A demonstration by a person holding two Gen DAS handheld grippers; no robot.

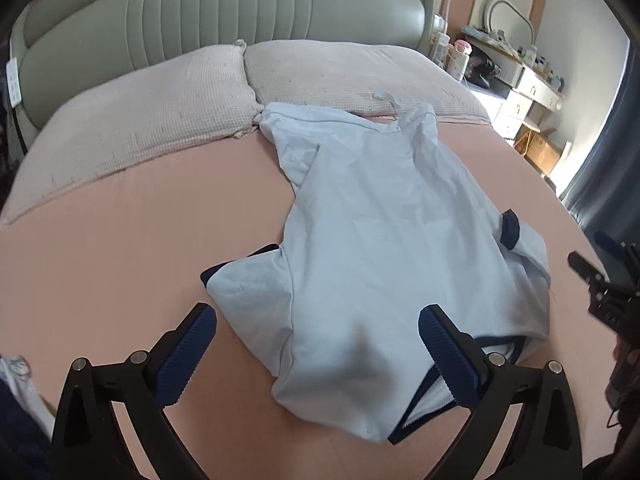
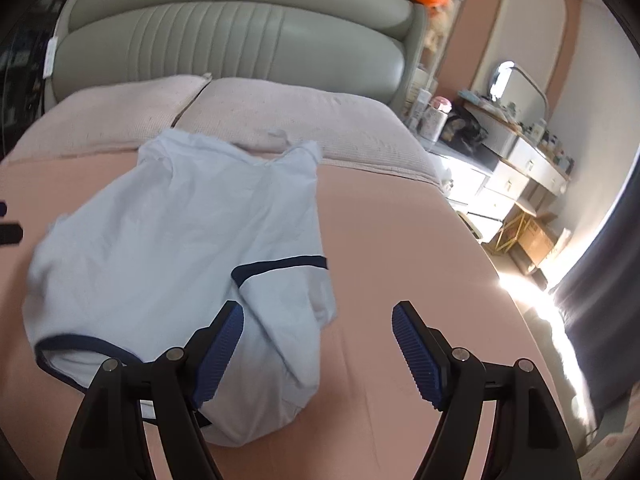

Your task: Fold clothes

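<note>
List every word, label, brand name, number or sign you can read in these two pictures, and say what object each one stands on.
No text can be read in either view.
Light blue shirt: plain, with dark trim; no print shows.
White tag at the shirt's far end: too small to read.
Bottles and jars on the dresser: labels too small and blurred.
Cardboard box on the floor: no legible marking.
</note>
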